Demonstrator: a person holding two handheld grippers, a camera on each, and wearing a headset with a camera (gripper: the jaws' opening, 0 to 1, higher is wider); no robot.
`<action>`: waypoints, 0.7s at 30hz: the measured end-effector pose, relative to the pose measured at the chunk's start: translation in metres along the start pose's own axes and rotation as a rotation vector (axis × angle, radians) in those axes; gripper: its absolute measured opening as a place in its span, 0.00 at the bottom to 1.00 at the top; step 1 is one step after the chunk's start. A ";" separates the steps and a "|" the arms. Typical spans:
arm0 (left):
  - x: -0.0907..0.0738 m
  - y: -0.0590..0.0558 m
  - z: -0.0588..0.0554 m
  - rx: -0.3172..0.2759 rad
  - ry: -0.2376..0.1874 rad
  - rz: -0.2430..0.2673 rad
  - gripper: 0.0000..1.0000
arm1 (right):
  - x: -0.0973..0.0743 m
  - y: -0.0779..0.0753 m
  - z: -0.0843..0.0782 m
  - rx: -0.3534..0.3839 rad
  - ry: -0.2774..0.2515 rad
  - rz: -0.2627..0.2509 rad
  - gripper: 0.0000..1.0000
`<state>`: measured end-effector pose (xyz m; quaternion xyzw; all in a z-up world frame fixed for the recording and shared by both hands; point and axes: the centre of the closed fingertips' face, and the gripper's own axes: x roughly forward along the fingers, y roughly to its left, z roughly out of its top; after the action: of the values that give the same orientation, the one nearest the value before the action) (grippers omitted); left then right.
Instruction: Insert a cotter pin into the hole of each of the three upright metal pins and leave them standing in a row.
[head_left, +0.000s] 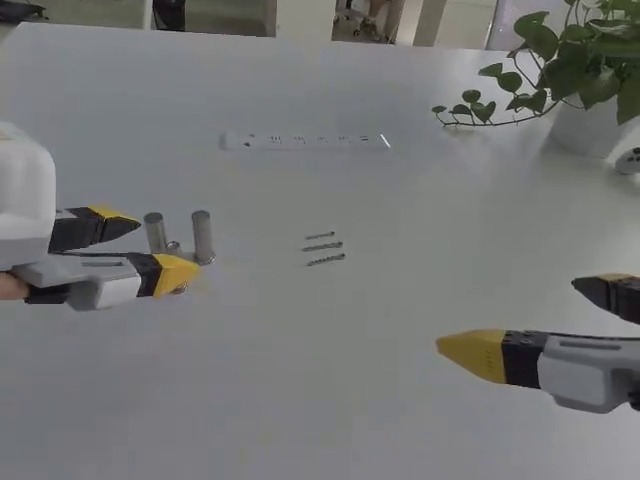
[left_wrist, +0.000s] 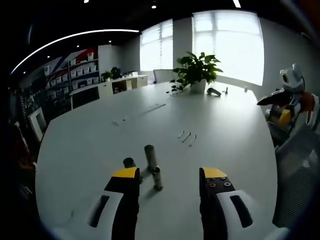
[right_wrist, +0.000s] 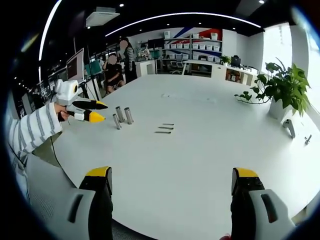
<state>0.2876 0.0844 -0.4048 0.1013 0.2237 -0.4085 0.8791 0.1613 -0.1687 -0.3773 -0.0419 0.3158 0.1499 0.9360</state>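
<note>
The left gripper (left_wrist: 170, 174) is released, its yellow-tipped jaws spread wide and gripping nothing. Three metal pins (left_wrist: 150, 157), smooth grey cylinders, stand upright in a tight cluster on the matte white table (head_left: 330, 380) just ahead of its jaw tips. The nearest one stands in the gap close to the left jaw; I cannot tell whether it touches. Farther ahead of that gripper, a little to its right, lie three cotter pins (head_left: 323, 247), thin dull-metal slivers laid flat in parallel, apart from the cylinders. The right gripper (right_wrist: 171, 175) is likewise released, its jaws wide apart over bare table. The cotter pins are well ahead of it and the metal pins ahead to its left. Beyond the cotter pins lies a flat white power strip (head_left: 305, 141).
</note>
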 end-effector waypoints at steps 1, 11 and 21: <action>0.002 0.001 -0.001 0.000 0.004 -0.001 0.43 | 0.000 0.000 0.000 -0.002 0.001 0.001 0.98; 0.018 0.012 -0.010 -0.075 0.009 -0.007 0.32 | 0.001 0.003 0.000 -0.008 0.010 0.006 0.98; 0.029 0.020 -0.022 -0.079 0.038 0.009 0.25 | 0.000 0.003 -0.006 0.003 0.026 0.012 0.98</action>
<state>0.3122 0.0858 -0.4385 0.0753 0.2558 -0.3932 0.8799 0.1571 -0.1670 -0.3820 -0.0407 0.3285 0.1545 0.9309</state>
